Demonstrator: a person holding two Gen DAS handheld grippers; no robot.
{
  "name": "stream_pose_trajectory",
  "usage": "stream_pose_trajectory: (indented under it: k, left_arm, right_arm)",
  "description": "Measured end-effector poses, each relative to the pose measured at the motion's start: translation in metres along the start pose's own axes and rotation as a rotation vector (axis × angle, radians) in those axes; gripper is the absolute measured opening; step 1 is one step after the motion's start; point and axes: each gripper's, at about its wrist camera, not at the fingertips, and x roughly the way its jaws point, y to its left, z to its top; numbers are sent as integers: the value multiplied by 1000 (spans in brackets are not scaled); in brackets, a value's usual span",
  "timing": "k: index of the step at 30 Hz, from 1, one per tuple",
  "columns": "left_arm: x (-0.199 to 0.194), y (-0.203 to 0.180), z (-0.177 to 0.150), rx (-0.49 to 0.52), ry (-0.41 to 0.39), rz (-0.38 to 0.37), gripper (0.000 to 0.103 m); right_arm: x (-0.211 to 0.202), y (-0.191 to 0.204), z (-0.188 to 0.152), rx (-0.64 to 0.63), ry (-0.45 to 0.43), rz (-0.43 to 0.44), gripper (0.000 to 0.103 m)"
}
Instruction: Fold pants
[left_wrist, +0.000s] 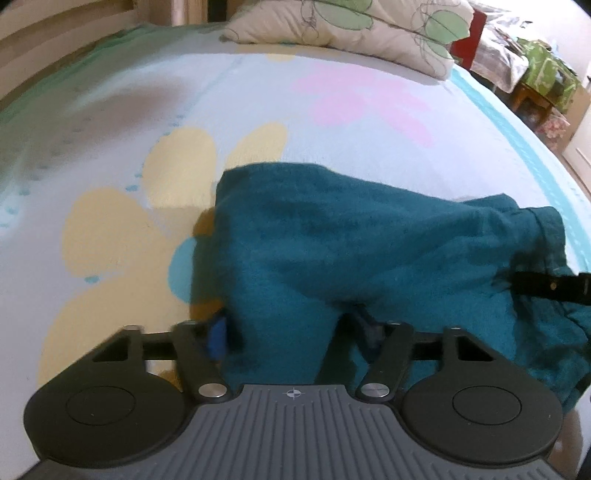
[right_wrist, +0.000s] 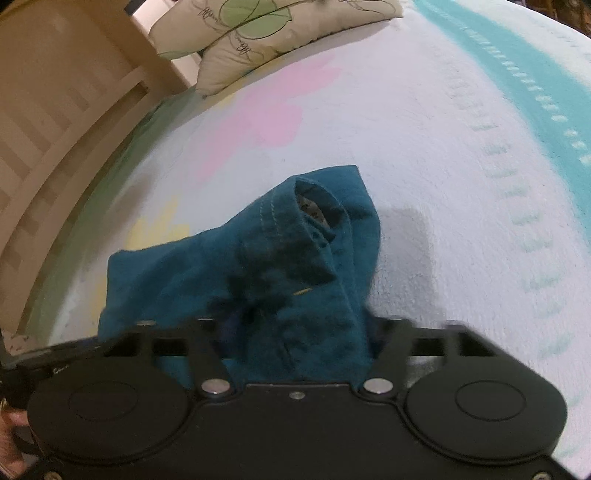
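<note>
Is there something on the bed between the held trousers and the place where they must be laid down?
Nothing visible. Both tongs, left and right, grip the teal fabric pants; the flower-printed bedsheet ahead is bare up to the leaf-patterned pillow.

Both tools (left_wrist: 291, 332) (right_wrist: 295, 332) clamped, level.
</note>
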Motion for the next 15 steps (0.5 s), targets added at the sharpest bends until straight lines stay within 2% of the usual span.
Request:
stream_pose_trajectory:
  k: [1,3,4,7,12,15]
  left_arm:
    - [-3,-2,0,-4,-9,17,31]
    - [-8,-8,0,11,-18,73,19]
    - [-11,-13,1,32,-22,105,10]
    - [-26,-23,4,78,-58,162,9]
    - [-63,-8,14,53,-107,129,9]
    - [-78,5,24,79,-138,164,9]
  right_arm:
    - [-1,1,0,-7,0,8,45]
    - [-3,8,-2,-43,-9,12,33]
    - [-6,14,-3,-70,-19,4,32]
    - [-19,33,-8,-133,-43,-32,29]
    - [-39,70,-1,-173,-62,-25,27]
    - [-38,98,13,-206,-57,2,27]
